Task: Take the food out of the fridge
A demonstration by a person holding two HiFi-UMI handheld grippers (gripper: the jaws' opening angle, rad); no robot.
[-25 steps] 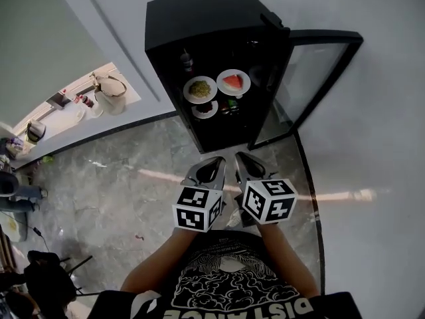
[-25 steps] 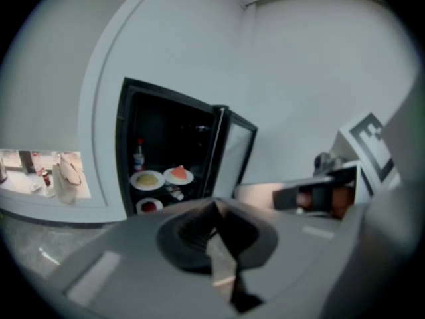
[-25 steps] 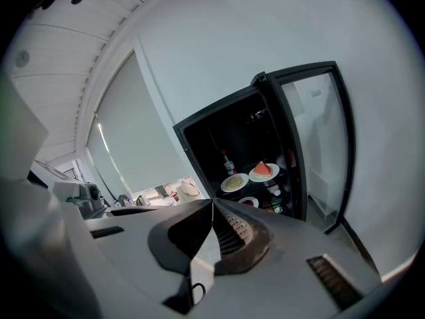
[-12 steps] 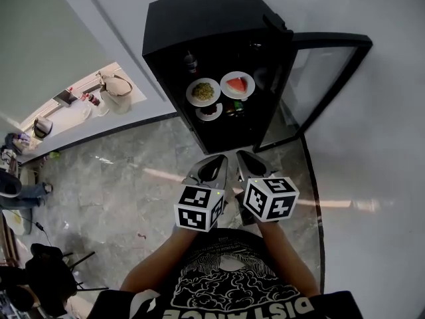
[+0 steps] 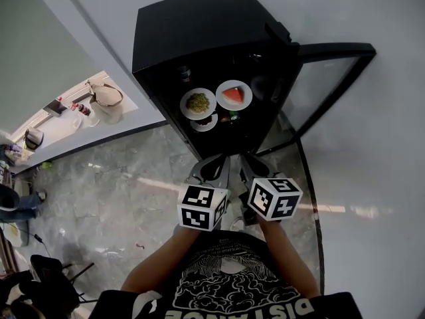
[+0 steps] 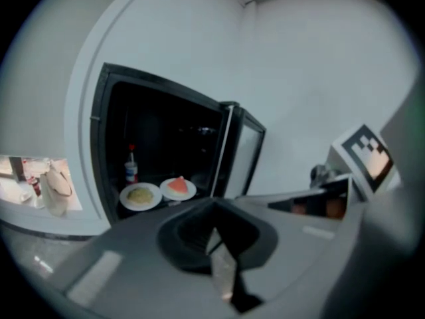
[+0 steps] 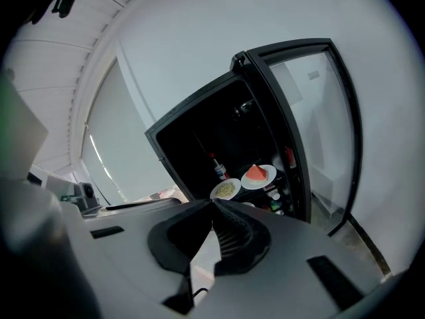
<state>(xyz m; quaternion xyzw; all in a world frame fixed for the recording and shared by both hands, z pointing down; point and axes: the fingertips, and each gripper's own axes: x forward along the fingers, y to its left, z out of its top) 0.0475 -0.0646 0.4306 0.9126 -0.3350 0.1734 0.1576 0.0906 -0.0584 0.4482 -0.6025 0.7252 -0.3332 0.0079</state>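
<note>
Stepped nearer the fridge since 1 second ago. Carrying left gripper and right gripper abreast, jaws pressed together, empty, for the approach. Yet to reach 2 plates of food inside; door open.

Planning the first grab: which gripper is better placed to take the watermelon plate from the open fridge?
Probably the right. The watermelon plate sits on the right inside the fridge, nearly ahead of the right gripper; the left gripper faces the other plate. Both grippers are shut and not yet inside.
</note>
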